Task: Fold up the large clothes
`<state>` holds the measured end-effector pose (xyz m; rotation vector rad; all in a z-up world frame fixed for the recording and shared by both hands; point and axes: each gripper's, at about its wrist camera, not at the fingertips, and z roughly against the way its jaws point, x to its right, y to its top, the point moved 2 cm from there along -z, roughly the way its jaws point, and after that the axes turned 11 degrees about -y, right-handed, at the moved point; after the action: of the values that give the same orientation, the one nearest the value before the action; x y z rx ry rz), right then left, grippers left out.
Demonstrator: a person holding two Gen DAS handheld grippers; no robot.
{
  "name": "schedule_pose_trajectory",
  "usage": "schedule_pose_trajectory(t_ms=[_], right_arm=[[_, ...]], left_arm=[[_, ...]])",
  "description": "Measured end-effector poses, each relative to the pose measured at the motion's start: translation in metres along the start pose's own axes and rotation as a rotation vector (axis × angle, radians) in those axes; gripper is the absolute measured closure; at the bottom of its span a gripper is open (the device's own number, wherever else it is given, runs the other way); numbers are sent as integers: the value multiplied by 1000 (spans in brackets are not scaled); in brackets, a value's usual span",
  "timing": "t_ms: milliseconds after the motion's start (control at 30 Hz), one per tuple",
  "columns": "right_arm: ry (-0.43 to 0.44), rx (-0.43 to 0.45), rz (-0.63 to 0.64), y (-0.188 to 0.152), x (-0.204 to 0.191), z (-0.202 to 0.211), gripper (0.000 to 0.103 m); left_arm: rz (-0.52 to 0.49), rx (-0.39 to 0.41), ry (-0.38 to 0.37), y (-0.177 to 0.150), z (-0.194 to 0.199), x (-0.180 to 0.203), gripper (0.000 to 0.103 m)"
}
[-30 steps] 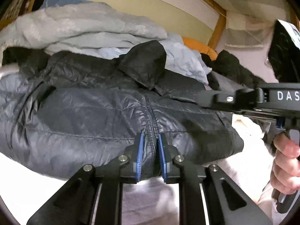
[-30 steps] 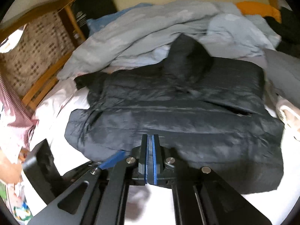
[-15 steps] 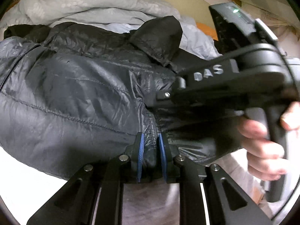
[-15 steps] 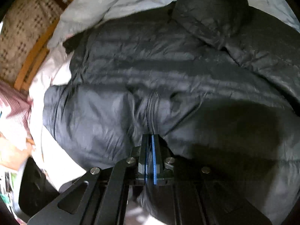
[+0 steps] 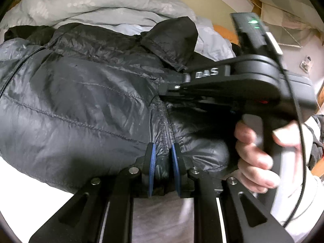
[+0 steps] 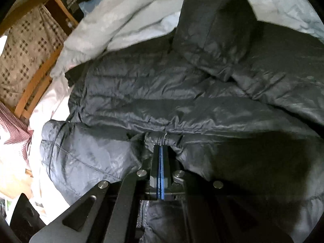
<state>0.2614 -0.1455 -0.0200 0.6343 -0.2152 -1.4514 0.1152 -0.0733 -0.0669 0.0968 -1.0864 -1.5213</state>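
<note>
Left gripper: at 6 o'clock in its own view, clamped on the hem of the dark puffer jacket, zipper bunched between the blue pads.
Right gripper: pinched tight on the zipper edge, which looks folded up off the hem. In the left view its body sits at 3 o'clock with the person's hand on the handle.
Jacket: spread on the white sheet, the folded edge lands mid-body, hood flopped at 12 o'clock.
Slip risk: fabric looks slick, so I'd guess a fast pull slides it out of either pinch.
Fold risk: both grips sit on the centre line, so the outer corners probably sag and the fold goes crooked.
Snag risk: grey duvet is piled right behind at 11 o'clock, and the hood could drag into it.
</note>
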Motion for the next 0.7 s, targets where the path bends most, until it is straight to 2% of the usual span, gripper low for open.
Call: schedule_pose_trajectory(t_ms=[67,133,167,200,233,267,300,333,367,433,467,533,567,600,700], right_arm=[[-55,11,-7,-1,3,17,99],[-61,32,-18,0,7,37,99],[-50,50,-26,0,10,53,98],[-45,64,-26,0,10,64,97],[-50,94,-19,0,11,83,90],[-64,110,-26,2,11,95,72],[-76,128,-46,3,14,110,61],[-65,166,-85,4,16,131,38],[-48,194,-102,3,17,143,30],[-31,254,-105,-5,20,170,26],[-45,281,-89,-13,23,181,17],[-114,327,-103,-33,33,194,12],[-168,334,-130,-45,42,199,12],[-186,335,-149,-55,49,202,12],[-183,293,-288,-84,85,204,12]], left_arm=[[13,14,-7,4,5,-1,86],[50,45,21,8,18,-5,86],[51,64,33,11,27,-5,84],[41,80,40,14,36,-3,76],[26,99,50,18,47,-1,71],[14,124,68,23,59,0,65],[6,150,89,27,72,1,64],[3,174,93,31,84,1,64],[3,189,82,36,93,0,64],[0,210,92,45,114,-4,64],[4,221,105,48,123,-8,64],[26,246,116,51,143,-19,64],[44,246,127,51,149,-25,64],[65,238,143,51,154,-32,64],[126,234,164,44,163,-52,56]])
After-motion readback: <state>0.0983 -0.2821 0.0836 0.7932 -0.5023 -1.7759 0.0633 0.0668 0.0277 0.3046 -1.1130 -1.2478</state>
